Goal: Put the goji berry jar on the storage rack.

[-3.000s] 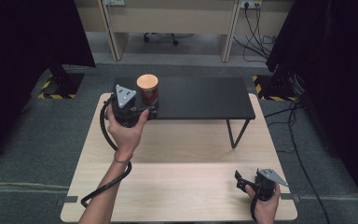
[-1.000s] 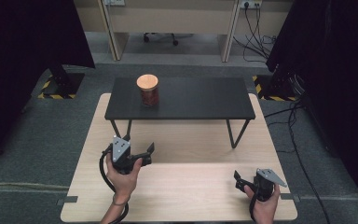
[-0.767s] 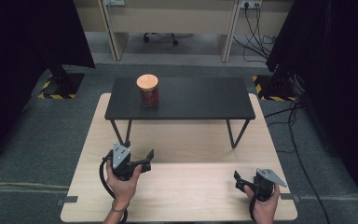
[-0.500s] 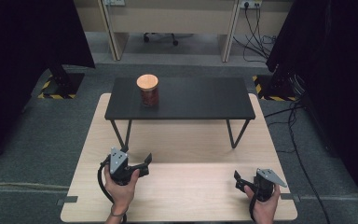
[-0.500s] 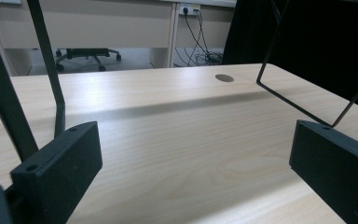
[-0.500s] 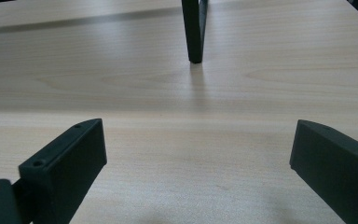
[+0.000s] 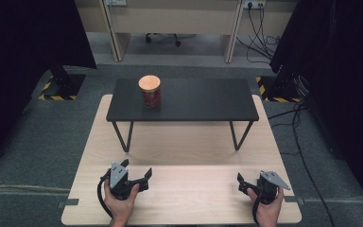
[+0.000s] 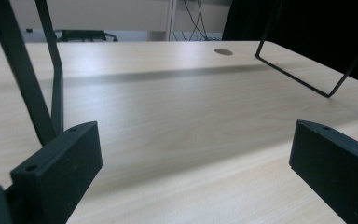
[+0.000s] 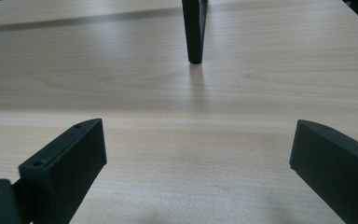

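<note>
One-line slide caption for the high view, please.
Round wooden-lidded jar stands on black low shelf; open left gripper and right gripper rest near pale wooden table front edge.

The large light wooden desk has a smooth, matt surface with fine grain. The small black low table has a matt top and thin metal wire legs. The glass jar looks shiny, with a smooth wooden-looking lid. The black tongs look like matt plastic.

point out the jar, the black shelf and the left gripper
jar (image 7: 150, 90), high view, on its round wooden lid
black shelf (image 7: 203, 99), high view, on a bare part of its top
left gripper (image 7: 142, 177), high view, between its open jaw tips
</note>
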`<action>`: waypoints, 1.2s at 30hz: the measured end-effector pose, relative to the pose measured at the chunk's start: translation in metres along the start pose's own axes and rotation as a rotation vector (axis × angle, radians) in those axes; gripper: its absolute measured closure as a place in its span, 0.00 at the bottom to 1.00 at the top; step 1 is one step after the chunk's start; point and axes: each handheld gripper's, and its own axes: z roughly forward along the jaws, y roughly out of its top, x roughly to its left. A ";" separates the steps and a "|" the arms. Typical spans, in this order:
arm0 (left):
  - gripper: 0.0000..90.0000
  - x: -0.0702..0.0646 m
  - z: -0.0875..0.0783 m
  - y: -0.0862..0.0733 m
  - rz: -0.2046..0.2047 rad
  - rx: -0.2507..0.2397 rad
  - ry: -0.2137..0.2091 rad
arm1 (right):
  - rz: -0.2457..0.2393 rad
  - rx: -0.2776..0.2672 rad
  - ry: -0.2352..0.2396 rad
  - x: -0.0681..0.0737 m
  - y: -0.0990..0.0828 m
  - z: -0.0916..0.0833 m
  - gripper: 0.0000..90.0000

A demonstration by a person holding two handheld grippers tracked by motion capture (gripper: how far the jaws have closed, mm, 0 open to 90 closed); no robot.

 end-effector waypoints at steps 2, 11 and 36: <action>0.02 0.002 -0.001 -0.004 -0.006 0.009 -0.003 | 0.000 -0.001 -0.001 0.000 0.000 0.000 0.04; 0.01 0.012 0.000 -0.017 -0.025 0.027 -0.047 | -0.006 -0.001 -0.003 0.001 0.000 0.000 0.04; 0.00 0.013 0.003 -0.027 -0.030 0.028 -0.027 | -0.023 0.008 -0.004 0.003 0.001 0.001 0.04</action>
